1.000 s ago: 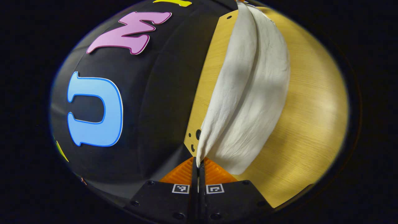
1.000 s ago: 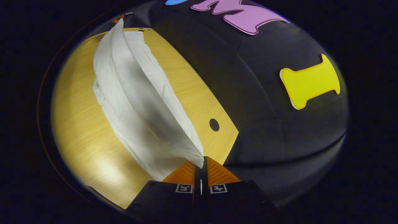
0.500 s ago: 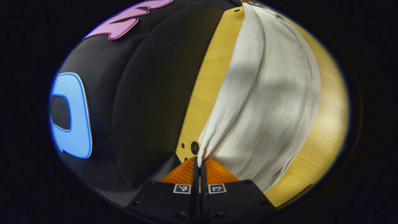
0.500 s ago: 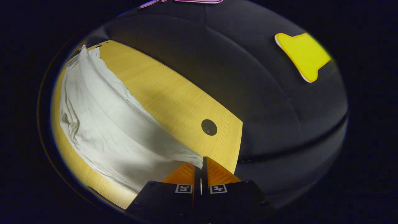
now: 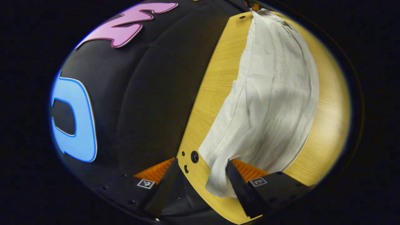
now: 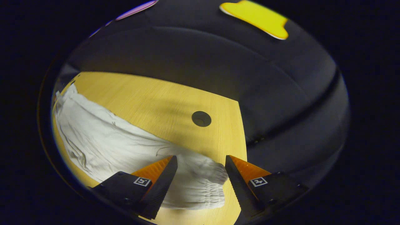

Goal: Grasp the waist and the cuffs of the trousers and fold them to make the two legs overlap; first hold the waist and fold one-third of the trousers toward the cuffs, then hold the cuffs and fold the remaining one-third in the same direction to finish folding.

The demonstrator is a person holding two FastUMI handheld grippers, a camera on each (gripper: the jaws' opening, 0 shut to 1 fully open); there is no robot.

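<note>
White trousers (image 5: 275,93) lie lengthwise on the wooden table (image 5: 215,78), one leg laid over the other. In the left gripper view my left gripper (image 5: 202,162) is open, and the cuff end (image 5: 218,184) lies loose just inside its right finger. In the right gripper view the same trousers (image 6: 103,143) stretch away to the left. Their gathered elastic waist (image 6: 203,190) rests on the table (image 6: 156,100) beneath my open right gripper (image 6: 200,157), between its spread fingers. Neither gripper presses on the cloth.
A round hole (image 6: 201,118) is cut in the table near the waist end. A similar hole (image 5: 194,157) and small screw holes sit at the corner by the cuffs. The table's edge runs close beside the trousers, with the black booth wall beyond.
Both grippers have opened and let go of the trousers. The raised fold has dropped and now lies flat on the table.
</note>
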